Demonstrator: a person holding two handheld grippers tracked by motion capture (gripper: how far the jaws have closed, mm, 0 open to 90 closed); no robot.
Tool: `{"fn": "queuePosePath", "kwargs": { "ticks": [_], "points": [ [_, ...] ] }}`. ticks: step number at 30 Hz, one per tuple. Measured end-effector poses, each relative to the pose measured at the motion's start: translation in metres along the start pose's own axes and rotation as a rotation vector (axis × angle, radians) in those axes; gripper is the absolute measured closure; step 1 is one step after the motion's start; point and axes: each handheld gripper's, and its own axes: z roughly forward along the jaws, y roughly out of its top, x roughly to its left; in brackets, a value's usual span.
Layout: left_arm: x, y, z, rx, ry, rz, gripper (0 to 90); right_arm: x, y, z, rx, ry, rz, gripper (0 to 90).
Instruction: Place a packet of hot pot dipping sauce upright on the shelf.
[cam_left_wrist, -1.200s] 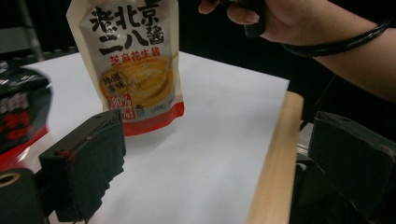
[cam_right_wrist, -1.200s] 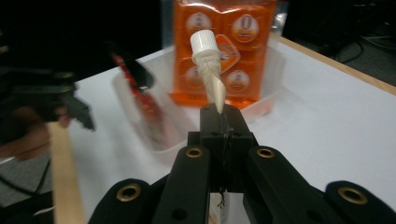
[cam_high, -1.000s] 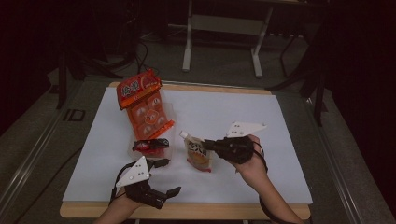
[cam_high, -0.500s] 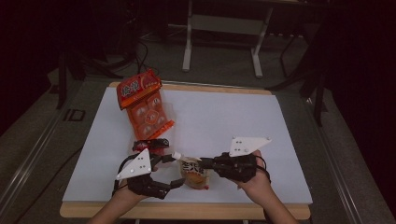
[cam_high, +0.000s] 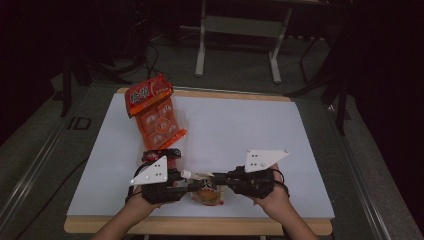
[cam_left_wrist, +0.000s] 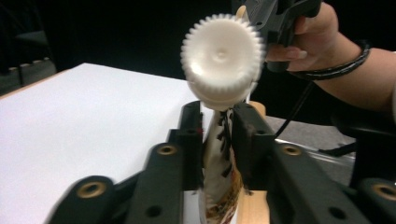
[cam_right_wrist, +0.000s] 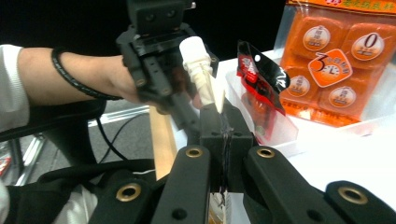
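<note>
Since a second ago we have brought the pouch (cam_high: 207, 192) from mid-tabletop (cam_high: 240, 130) to the near edge, and our left tool (cam_high: 186, 186) has just been closing; it now pinches the pouch below its white cap (cam_left_wrist: 222, 58), with the pouch between its jaws. Our right tool (cam_high: 216, 178) is pressed together on the pouch's other side. We judge both grips are set for unscrewing or tearing. Beyond our tools, the orange pack (cam_right_wrist: 338, 60) shows a "0" and a "3"; other print is unreadable.
</note>
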Motion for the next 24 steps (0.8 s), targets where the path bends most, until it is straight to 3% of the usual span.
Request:
{"fn": "queuePosePath", "kwargs": {
  "ticks": [3, 11, 16, 21, 24],
  "points": [
    [0.0, 0.001, 0.001, 0.012, 0.003, 0.013, 85.9, -0.001, 0.001, 0.001, 0.016, -0.011, -0.004, 89.3],
    [0.001, 0.01, -0.001, 0.032, 0.01, 0.026, 88.9, -0.004, 0.003, -0.001, 0.006, -0.018, 0.007, 84.8],
    [0.002, 0.02, -0.003, 0.033, 0.02, 0.031, 89.2, -0.003, 0.006, -0.006, -0.018, -0.042, 0.004, 72.6],
    [0.006, 0.033, -0.009, 0.014, 0.023, 0.035, 89.2, -0.005, 0.008, -0.015, -0.036, -0.075, 0.01, 52.1],
    [0.008, 0.042, -0.015, 0.003, 0.036, 0.047, 89.2, -0.008, 0.007, -0.02, -0.044, -0.101, 0.016, 47.5]
  ]
}}
